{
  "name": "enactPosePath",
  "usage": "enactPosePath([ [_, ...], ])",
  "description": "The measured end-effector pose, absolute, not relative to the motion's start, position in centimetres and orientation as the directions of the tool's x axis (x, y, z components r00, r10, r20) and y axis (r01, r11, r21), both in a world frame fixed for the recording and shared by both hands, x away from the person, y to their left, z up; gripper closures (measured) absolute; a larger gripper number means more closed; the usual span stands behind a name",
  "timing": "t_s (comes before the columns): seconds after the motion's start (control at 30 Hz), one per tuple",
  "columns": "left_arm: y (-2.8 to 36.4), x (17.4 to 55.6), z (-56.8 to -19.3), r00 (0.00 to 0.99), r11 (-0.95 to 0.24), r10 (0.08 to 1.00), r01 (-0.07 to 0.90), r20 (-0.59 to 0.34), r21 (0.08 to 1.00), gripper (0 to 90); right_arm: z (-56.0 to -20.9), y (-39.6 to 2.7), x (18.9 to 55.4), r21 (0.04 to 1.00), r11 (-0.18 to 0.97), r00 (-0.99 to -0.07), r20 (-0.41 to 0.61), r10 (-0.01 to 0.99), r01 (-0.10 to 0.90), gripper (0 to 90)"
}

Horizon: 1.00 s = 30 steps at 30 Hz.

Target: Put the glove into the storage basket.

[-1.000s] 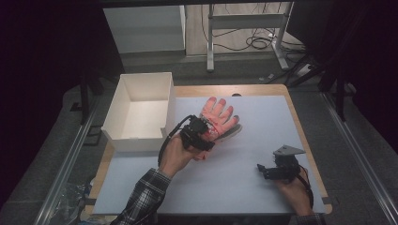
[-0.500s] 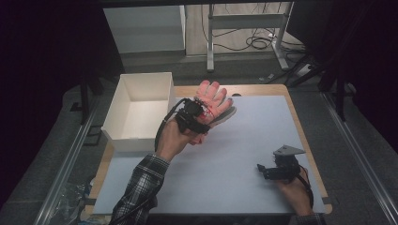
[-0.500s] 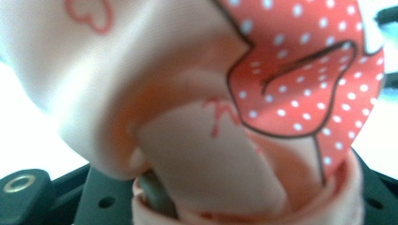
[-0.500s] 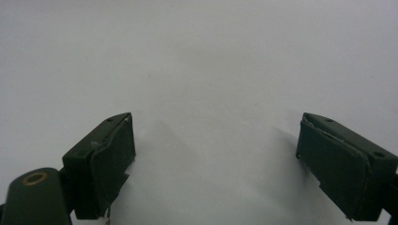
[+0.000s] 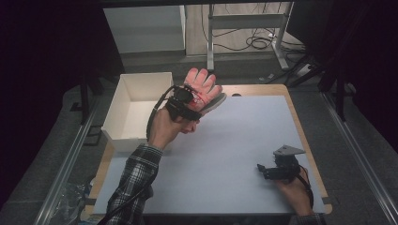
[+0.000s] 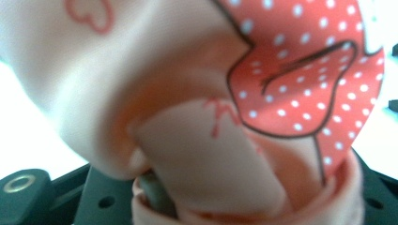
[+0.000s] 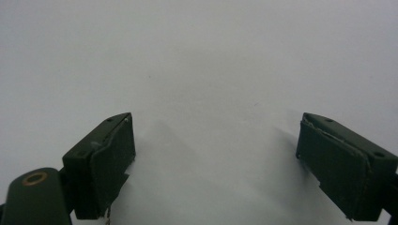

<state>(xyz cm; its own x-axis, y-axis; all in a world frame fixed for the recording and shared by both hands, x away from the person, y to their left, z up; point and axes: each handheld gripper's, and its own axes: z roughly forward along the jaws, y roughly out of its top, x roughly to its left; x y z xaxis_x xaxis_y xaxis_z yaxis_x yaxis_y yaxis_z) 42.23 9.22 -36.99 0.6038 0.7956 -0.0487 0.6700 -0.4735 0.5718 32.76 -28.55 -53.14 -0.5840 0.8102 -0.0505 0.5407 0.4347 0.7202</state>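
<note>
Glove (image 5: 202,89) higher, boxward (left gripper (image 5: 184,104))

glove (image 5: 202,89) above table's (image 5: 244,140) far edge | box (image 5: 136,110) left

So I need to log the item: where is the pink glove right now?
In the high view the pink glove is clamped in the left gripper, lifted beside the white box's right wall.
</note>
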Motion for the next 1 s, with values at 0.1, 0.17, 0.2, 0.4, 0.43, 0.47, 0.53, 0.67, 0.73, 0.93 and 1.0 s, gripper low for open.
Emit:
enactPosePath([
  [0.1, 10.1, 42.5, -36.5, 0.582, -0.456, 0.812, 0.681, -0.046, 0.573, 48.5, -53.1, -28.6, 32.8, 0.72, 0.435, -0.584, -0.051, 0.81, 0.54, 12.4],
  [0.17, 10.8, 42.6, -36.1, 0.566, -0.443, 0.823, 0.686, -0.041, 0.577, 48.5, -53.1, -28.5, 32.8, 0.72, 0.435, -0.584, -0.051, 0.81, 0.54, 12.4],
  [0.2, 11.5, 42.7, -35.8, 0.551, -0.432, 0.834, 0.692, -0.037, 0.578, 48.4, -53.1, -28.6, 32.8, 0.72, 0.435, -0.584, -0.051, 0.81, 0.54, 12.4],
  [0.4, 13.4, 42.8, -34.9, 0.517, -0.403, 0.856, 0.702, -0.03, 0.588, 48.3, -53.1, -28.5, 32.8, 0.72, 0.435, -0.584, -0.051, 0.81, 0.54, 12.4],
  [0.43, 13.6, 42.8, -34.8, 0.51, -0.397, 0.86, 0.704, -0.03, 0.589, 48.3, -53.1, -28.5, 32.8, 0.72, 0.435, -0.584, -0.051, 0.81, 0.541, 12.4],
  [0.47, 14.2, 42.8, -34.6, 0.498, -0.386, 0.867, 0.709, -0.031, 0.59, 48.2, -53.1, -28.6, 32.8, 0.72, 0.435, -0.584, -0.051, 0.81, 0.54, 12.4],
  [0.53, 15.1, 42.9, -34.4, 0.477, -0.372, 0.878, 0.718, -0.027, 0.589, 48.1, -53.1, -28.6, 32.8, 0.72, 0.435, -0.584, -0.051, 0.81, 0.54, 12.4],
  [0.67, 17.0, 43.1, -34.5, 0.427, -0.329, 0.904, 0.738, -0.03, 0.589, 47.9, -53.1, -28.6, 32.8, 0.72, 0.435, -0.584, -0.051, 0.81, 0.54, 12.4],
  [0.73, 17.9, 43.2, -34.6, 0.403, -0.311, 0.915, 0.747, -0.029, 0.587, 47.8, -53.1, -28.6, 32.8, 0.722, 0.435, -0.584, -0.053, 0.81, 0.538, 12.4],
  [0.93, 20.3, 43.4, -35.5, 0.328, -0.249, 0.944, 0.772, -0.031, 0.584, 47.5, -53.1, -28.6, 32.8, 0.721, 0.436, -0.584, -0.053, 0.81, 0.539, 12.4],
  [1.0, 20.9, 43.5, -35.9, 0.307, -0.233, 0.951, 0.779, -0.03, 0.581, 47.4, -53.1, -28.6, 32.8, 0.721, 0.436, -0.584, -0.053, 0.81, 0.539, 12.4],
])
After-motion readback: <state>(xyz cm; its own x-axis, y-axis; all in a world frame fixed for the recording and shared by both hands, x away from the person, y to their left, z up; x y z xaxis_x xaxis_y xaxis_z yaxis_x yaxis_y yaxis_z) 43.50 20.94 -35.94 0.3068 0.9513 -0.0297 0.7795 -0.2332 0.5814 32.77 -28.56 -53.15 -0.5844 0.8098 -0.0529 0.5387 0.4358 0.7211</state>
